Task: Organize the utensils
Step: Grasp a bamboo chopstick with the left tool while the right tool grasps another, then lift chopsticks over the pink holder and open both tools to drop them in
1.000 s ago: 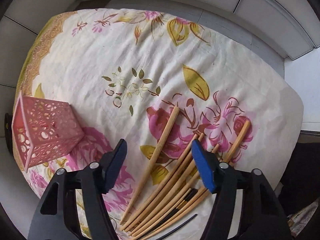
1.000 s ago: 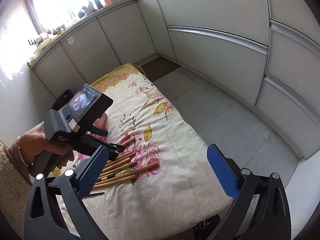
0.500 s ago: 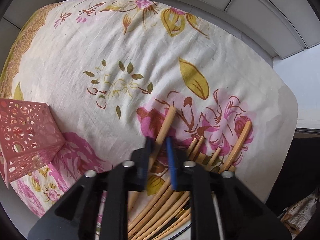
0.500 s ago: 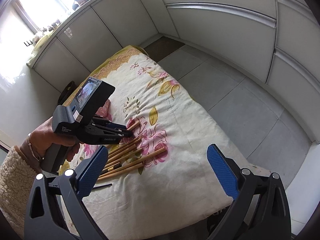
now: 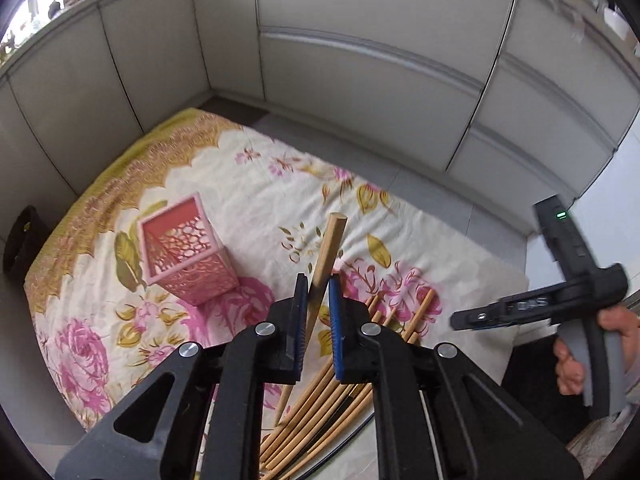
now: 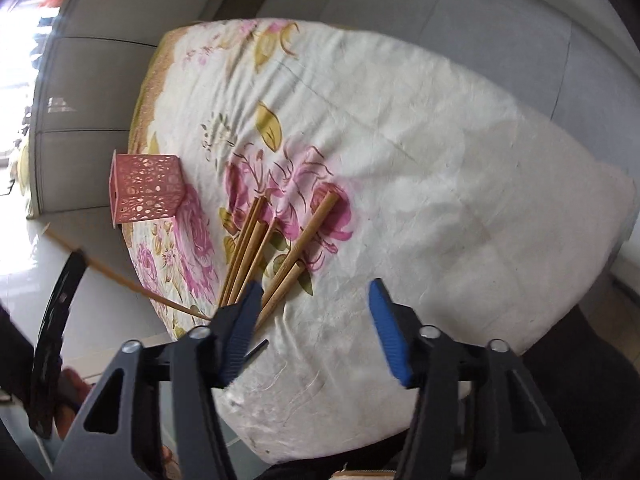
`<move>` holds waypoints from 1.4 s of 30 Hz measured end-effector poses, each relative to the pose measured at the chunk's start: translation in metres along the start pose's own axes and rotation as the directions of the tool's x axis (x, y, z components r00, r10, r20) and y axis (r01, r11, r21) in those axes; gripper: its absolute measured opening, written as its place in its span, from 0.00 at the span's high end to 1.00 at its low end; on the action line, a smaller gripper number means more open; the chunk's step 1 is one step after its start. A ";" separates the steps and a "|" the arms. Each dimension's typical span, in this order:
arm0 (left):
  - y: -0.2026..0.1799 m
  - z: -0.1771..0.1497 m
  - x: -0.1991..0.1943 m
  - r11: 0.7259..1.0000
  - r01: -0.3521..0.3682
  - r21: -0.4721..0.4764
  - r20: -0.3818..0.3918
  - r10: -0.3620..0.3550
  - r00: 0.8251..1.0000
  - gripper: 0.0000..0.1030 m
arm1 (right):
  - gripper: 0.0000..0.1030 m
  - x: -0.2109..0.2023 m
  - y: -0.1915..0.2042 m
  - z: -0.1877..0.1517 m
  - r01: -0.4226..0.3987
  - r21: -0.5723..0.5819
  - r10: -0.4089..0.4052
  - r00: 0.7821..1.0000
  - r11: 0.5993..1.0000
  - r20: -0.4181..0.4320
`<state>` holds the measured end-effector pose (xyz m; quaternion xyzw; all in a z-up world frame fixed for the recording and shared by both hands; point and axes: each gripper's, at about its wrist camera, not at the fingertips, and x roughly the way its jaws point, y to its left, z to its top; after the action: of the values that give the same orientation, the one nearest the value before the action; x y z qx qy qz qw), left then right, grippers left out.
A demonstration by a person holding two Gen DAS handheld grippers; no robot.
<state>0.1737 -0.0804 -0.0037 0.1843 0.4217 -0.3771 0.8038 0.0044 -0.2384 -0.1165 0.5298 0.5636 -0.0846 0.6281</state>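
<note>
From the left wrist view, the left gripper [image 5: 318, 284] has its jaws pinched narrow on one wooden chopstick [image 5: 326, 254], held near its middle with the thick end tilting up and away over the flowered cloth [image 5: 248, 184]. The pink holder [image 5: 184, 250] stands upright just to the left with its mouth open to the camera. To finish this step well, the stick likely needs tipping closer to vertical before its lower tip goes into that mouth, since a light perforated holder could topple if nudged on the rim. This view alone shows the holder's opening, and the right gripper's body and the hand [image 5: 576, 356] on it at the far right. From the right wrist view, the right gripper [image 6: 316, 308] is closing its jaws with nothing pressed between them; it hangs above the remaining chopsticks [image 6: 260, 248] fanned on the cloth, its left pad over their near ends. Only here is the spread of that pile plain, along with the lifted stick's thin tip at the left.
</note>
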 end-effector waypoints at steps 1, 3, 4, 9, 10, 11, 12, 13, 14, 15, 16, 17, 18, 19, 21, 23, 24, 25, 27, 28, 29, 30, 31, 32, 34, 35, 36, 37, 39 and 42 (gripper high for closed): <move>0.000 -0.002 -0.012 1.000 -0.007 -0.011 0.042 0.008 0.999 0.92 | 0.60 0.006 0.001 0.002 0.005 0.033 -0.004 1.000 0.999 -0.017; 0.002 -0.004 -0.032 1.000 -0.006 -0.030 0.116 0.010 0.993 0.93 | 0.62 0.011 0.008 0.008 0.030 0.070 -0.029 0.999 0.997 -0.014; 0.004 -0.006 -0.045 0.999 0.002 -0.037 0.151 0.004 0.989 0.93 | 0.63 0.013 0.014 0.010 0.054 0.074 -0.054 0.999 0.996 -0.002; -0.001 -0.003 -0.070 0.999 -0.005 -0.033 0.267 0.014 0.964 0.93 | 0.73 0.026 0.038 0.030 0.153 0.116 -0.151 0.988 0.981 -0.030; -0.002 -0.004 -0.074 1.000 -0.016 -0.025 0.283 0.023 0.959 0.93 | 0.73 0.030 0.041 0.033 0.185 0.119 -0.181 0.983 0.976 -0.036; -0.003 -0.005 -0.081 1.000 -0.013 -0.022 0.301 0.019 0.954 0.93 | 0.74 0.034 0.043 0.035 0.210 0.121 -0.207 0.978 0.970 -0.039; -0.004 -0.006 -0.086 1.000 -0.008 -0.019 0.316 0.013 0.949 0.93 | 0.75 0.039 0.045 0.037 0.238 0.126 -0.235 0.971 0.963 -0.043; -0.004 -0.008 -0.092 1.000 -0.010 -0.013 0.329 0.014 0.944 0.93 | 0.78 0.043 0.044 0.039 0.259 0.132 -0.254 0.966 0.957 -0.049; -0.005 -0.010 -0.098 1.000 -0.016 -0.008 0.340 0.018 0.940 0.93 | 0.79 0.045 0.045 0.041 0.271 0.145 -0.268 0.962 0.952 -0.040; -0.007 -0.011 -0.103 1.000 -0.020 -0.005 0.349 0.020 0.937 0.93 | 0.83 0.048 0.048 0.044 0.281 0.142 -0.279 0.960 0.949 -0.034; -0.008 -0.012 -0.107 1.000 -0.021 -0.002 0.356 0.021 0.934 0.93 | 0.87 0.049 0.051 0.046 0.289 0.140 -0.288 0.957 0.947 -0.028; -0.010 -0.013 -0.110 1.000 -0.025 -0.003 0.363 0.025 0.932 0.93 | 0.88 0.051 0.053 0.050 0.284 0.140 -0.282 0.959 0.949 -0.030; -0.009 -0.014 -0.110 1.000 -0.029 -0.010 0.368 0.031 0.929 0.93 | 0.88 0.052 0.054 0.052 0.278 0.134 -0.278 0.960 0.951 -0.020; -0.009 -0.015 -0.112 0.999 -0.031 -0.017 0.372 0.036 0.927 0.93 | 0.88 0.050 0.054 0.050 0.275 0.121 -0.277 0.961 0.954 -0.003; -0.006 -0.016 -0.114 0.999 -0.033 -0.037 0.377 0.045 0.925 0.93 | 0.88 0.047 0.053 0.047 0.254 0.087 -0.257 0.966 0.963 0.032; -0.006 -0.017 -0.115 0.998 -0.038 -0.057 0.380 0.057 0.923 0.93 | 0.89 0.041 0.054 0.039 0.216 0.064 -0.220 0.973 0.974 0.065; -0.006 -0.018 -0.115 0.997 -0.039 -0.067 0.382 0.062 0.922 0.93 | 0.89 0.036 0.056 0.035 0.199 0.042 -0.202 0.975 0.979 0.088; -0.007 -0.018 -0.116 0.996 -0.045 -0.081 0.386 0.073 0.920 0.93 | 0.89 0.031 0.059 0.032 0.173 0.013 -0.174 0.978 0.985 0.114; -0.009 -0.018 -0.118 0.992 -0.058 -0.108 0.395 0.096 0.914 0.93 | 0.89 0.017 0.069 0.022 0.155 -0.047 -0.144 0.974 0.987 0.173; -0.010 -0.019 -0.120 0.991 -0.063 -0.121 0.401 0.107 0.910 0.93 | 0.90 0.009 0.074 0.017 0.128 -0.084 -0.109 0.974 0.988 0.197; -0.012 -0.019 -0.123 0.988 -0.065 -0.138 0.410 0.116 0.905 0.93 | 0.90 0.000 0.079 0.010 0.109 -0.122 -0.080 0.972 0.987 0.221; -0.013 -0.020 -0.126 0.986 -0.063 -0.156 0.419 0.124 0.900 0.93 | 0.90 -0.009 0.085 0.003 0.099 -0.163 -0.056 0.966 0.982 0.253; -0.014 -0.022 -0.130 0.983 -0.063 -0.174 0.428 0.133 0.894 0.93 | 0.91 -0.019 0.092 -0.005 0.086 -0.210 -0.023 0.958 0.974 0.284; -0.015 -0.023 -0.134 0.979 -0.067 -0.192 0.438 0.146 0.887 0.93 | 0.91 -0.029 0.097 -0.014 0.073 -0.259 0.011 0.950 0.963 0.312; -0.018 -0.028 -0.143 0.973 -0.072 -0.221 0.455 0.168 0.875 0.93 | 0.92 -0.050 0.111 -0.034 0.073 -0.362 0.072 0.926 0.929 0.372; -0.019 -0.030 -0.147 0.969 -0.073 -0.235 0.461 0.177 0.870 0.93 | 0.92 -0.060 0.117 -0.045 0.068 -0.418 0.112 0.913 0.906 0.392; -0.021 -0.033 -0.150 0.966 -0.075 -0.246 0.464 0.186 0.866 0.93 | 0.93 -0.068 0.123 -0.054 0.072 -0.460 0.141 0.901 0.885 0.411; -0.022 -0.035 -0.153 0.964 -0.077 -0.254 0.464 0.192 0.865 0.93 | 0.93 -0.077 0.129 -0.064 0.074 -0.502 0.173 0.887 0.862 0.429; -0.024 -0.038 -0.157 0.959 -0.084 -0.271 0.460 0.206 0.864 0.93 | 0.93 -0.092 0.137 -0.083 0.081 -0.568 0.231 0.860 0.819 0.455; -0.027 -0.038 -0.161 0.954 -0.095 -0.284 0.446 0.219 0.868 0.93 | 0.93 -0.109 0.144 -0.104 0.091 -0.622 0.277 0.838 0.777 0.469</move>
<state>0.0750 -0.0017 0.1067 0.0171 0.2410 -0.2865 0.9271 0.0030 -0.1519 0.0732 0.2755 0.3323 -0.0060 0.9020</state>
